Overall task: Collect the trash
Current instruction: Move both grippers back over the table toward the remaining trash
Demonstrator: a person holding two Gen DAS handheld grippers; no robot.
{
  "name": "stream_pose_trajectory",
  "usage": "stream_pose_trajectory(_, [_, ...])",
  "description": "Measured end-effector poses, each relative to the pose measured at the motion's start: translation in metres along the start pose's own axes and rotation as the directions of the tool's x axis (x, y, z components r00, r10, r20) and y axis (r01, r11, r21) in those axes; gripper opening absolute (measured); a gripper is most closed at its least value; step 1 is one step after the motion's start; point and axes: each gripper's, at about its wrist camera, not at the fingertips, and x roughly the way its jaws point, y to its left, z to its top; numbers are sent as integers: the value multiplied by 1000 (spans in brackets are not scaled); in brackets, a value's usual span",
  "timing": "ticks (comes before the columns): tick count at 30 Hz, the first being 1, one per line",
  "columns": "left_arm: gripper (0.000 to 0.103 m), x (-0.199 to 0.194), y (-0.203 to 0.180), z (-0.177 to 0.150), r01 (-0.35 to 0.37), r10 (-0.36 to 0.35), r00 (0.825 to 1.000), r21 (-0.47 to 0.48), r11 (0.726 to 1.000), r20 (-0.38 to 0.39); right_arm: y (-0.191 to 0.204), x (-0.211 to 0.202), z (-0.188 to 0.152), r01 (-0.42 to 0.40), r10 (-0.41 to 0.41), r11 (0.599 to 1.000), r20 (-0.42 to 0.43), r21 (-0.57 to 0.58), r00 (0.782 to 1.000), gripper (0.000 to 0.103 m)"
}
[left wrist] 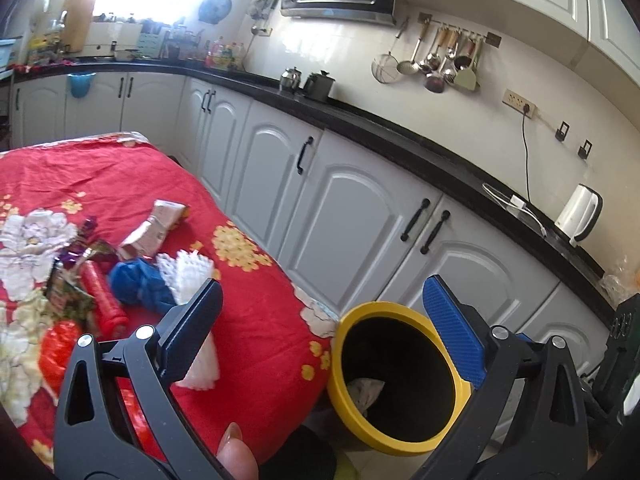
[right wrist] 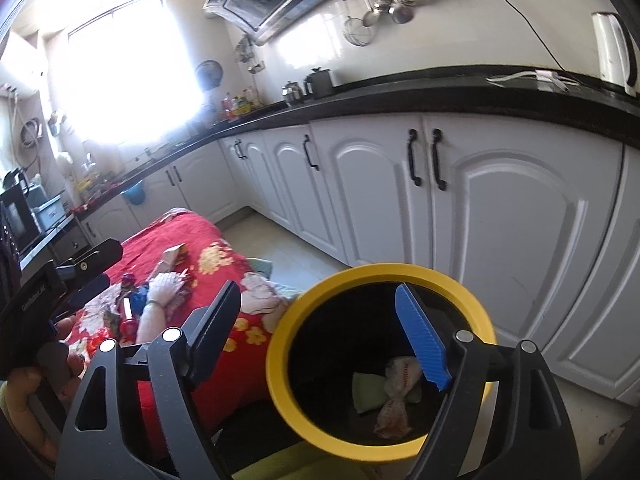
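Note:
A yellow-rimmed black bin [left wrist: 336, 392] stands on the floor at the corner of a table under a red flowered cloth [left wrist: 248, 320]. My left gripper [left wrist: 324, 332] is open and empty, spanning the table edge and the bin. On the cloth lie a crumpled paper carton [left wrist: 152, 228], a blue wrapper [left wrist: 136, 280], a white foam net [left wrist: 188, 272] and a red tube [left wrist: 102, 296]. My right gripper [right wrist: 318, 338] hangs open and empty over the bin [right wrist: 280, 360]. Inside it lie a crumpled wrapper [right wrist: 400, 392] and a green scrap [right wrist: 366, 390]. The left gripper [right wrist: 94, 274] shows at the left, held by a hand.
White cabinet doors [left wrist: 352, 216] under a black counter [left wrist: 400, 144] run close behind the bin. A white kettle [left wrist: 580, 212] and a cable sit on the counter. A strip of tiled floor [right wrist: 288, 256] lies between table and cabinets.

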Motion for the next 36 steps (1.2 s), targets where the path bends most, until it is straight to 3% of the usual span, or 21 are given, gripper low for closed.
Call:
stream_pose_trajectory(23, [92,-45,58,19,-100,106,991,-71,992,81,88,5,-5,-140,138,981,-30,-132,990,81])
stream_pose_trajectory(36, [92,-60,97,23,-170,182,979,-123,978,89,133,18,-10,-196,187,961,-63,-195,980,82])
